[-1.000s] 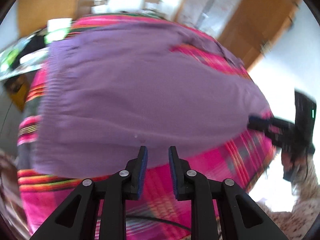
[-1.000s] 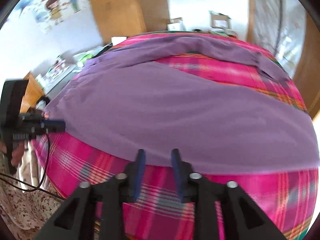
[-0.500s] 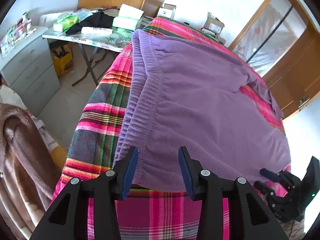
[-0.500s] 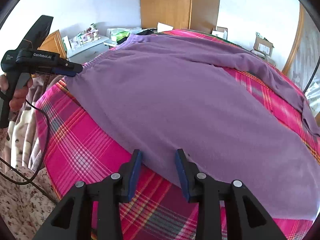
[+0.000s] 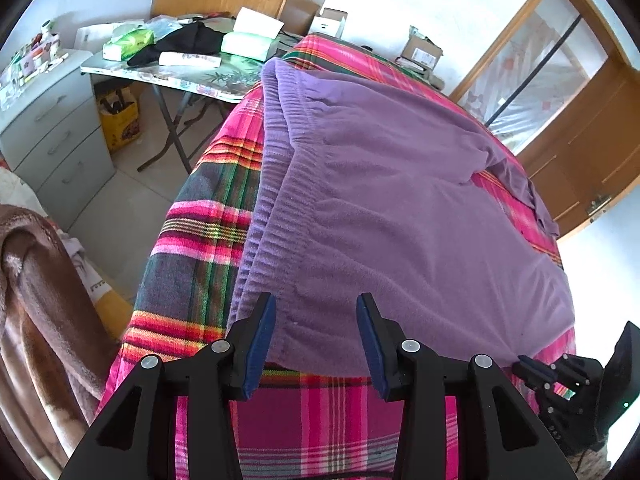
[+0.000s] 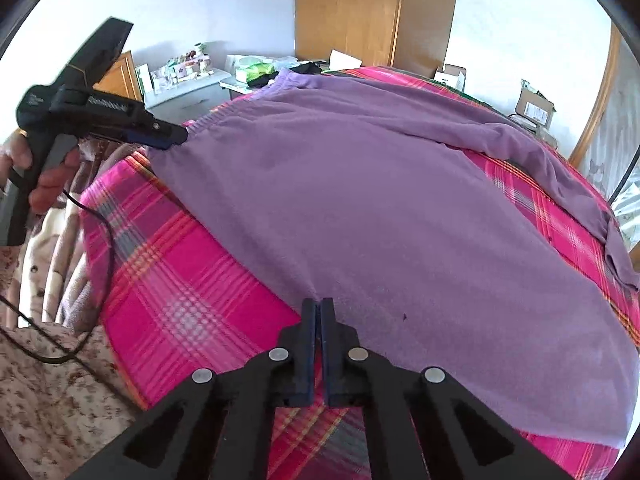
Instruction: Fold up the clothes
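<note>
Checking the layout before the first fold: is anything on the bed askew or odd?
Mostly tidy. The purple fleece trousers lie flat on the pink plaid blanket, but the far leg's end is crumpled near the blanket's edge, and a small dark speck marks the fleece near the right gripper.

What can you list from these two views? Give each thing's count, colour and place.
trousers: one, purple, spread flat on the blanket
blanket: one, pink plaid, under the trousers
table: one, cluttered top, beyond the waistband end
drawers: one unit, grey, beside the table
wardrobe: one, wooden, at the far wall
left gripper: black, blue pads, open at the waistband corner
right gripper: black, shut on the trousers' near edge
</note>
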`<state>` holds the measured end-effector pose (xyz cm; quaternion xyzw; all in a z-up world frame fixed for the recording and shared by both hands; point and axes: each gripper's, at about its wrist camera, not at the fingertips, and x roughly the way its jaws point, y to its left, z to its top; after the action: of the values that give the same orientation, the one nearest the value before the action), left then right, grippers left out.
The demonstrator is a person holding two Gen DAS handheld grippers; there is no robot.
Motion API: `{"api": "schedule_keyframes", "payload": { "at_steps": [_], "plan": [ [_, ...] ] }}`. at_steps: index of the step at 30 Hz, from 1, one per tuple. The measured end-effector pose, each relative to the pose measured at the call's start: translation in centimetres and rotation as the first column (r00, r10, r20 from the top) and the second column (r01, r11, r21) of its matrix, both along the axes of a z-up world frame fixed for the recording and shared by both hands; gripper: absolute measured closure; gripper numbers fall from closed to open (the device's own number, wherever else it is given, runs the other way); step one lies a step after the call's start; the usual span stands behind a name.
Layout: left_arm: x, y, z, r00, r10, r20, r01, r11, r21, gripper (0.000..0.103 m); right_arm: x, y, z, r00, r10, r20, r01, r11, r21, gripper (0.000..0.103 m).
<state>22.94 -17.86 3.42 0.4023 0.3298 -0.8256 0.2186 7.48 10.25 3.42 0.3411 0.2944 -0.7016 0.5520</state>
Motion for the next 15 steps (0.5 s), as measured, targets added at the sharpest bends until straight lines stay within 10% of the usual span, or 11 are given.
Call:
{"api": "schedule_keyframes", "payload": {
  "at_steps": [15],
  "plan": [
    [-0.2, -0.7, 0.2, 1.0, 0.012, -0.008, -0.012, 1.0, 0.029, 0.06, 0.0, 0.4, -0.3, 0.998, 0.003, 0.065, -0.005, 1.0, 0.03, 0.101]
  ]
}}
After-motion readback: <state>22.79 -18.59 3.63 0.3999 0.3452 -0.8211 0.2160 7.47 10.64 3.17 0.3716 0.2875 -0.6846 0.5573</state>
